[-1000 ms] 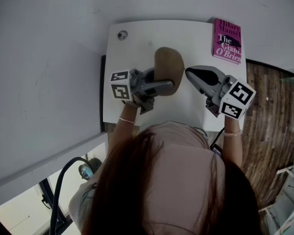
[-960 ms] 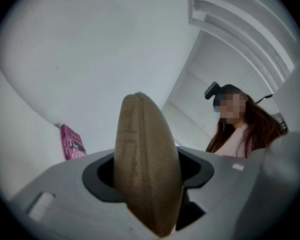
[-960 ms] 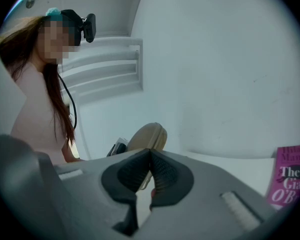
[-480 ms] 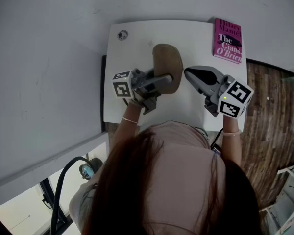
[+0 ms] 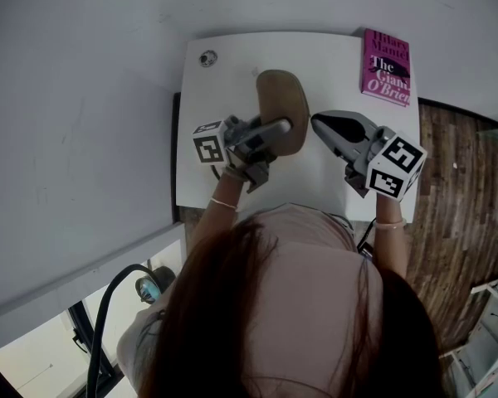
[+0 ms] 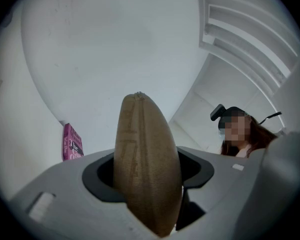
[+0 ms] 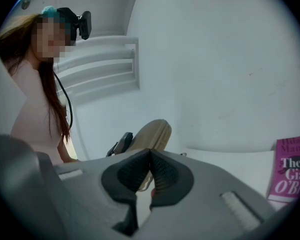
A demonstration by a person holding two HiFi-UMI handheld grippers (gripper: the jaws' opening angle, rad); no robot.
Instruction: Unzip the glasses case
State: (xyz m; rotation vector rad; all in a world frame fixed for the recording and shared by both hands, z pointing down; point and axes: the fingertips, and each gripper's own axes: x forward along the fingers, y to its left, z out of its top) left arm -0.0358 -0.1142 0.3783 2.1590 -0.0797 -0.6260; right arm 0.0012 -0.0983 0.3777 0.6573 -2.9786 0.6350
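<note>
A tan oval glasses case point(image 5: 280, 104) is held over the white table point(image 5: 232, 73), and my left gripper point(image 5: 284, 128) is shut on its near part. In the left gripper view the case point(image 6: 145, 154) stands on edge between the jaws, with a seam running up its middle. My right gripper point(image 5: 315, 123) is just right of the case, its tip close to the case's right edge. Its jaws are shut, with nothing seen between the ribbed pads point(image 7: 162, 171). Beyond them in the right gripper view are the case point(image 7: 154, 130) and a left gripper finger point(image 7: 121, 144).
A pink book point(image 5: 387, 67) lies at the table's far right corner. A small round object point(image 5: 207, 58) sits near the far left corner. Wooden floor point(image 5: 456, 189) lies to the right of the table, a grey wall to the left.
My left gripper has carried the case a little farther from me and turned slightly. The right gripper has shifted only a little and stays shut.
</note>
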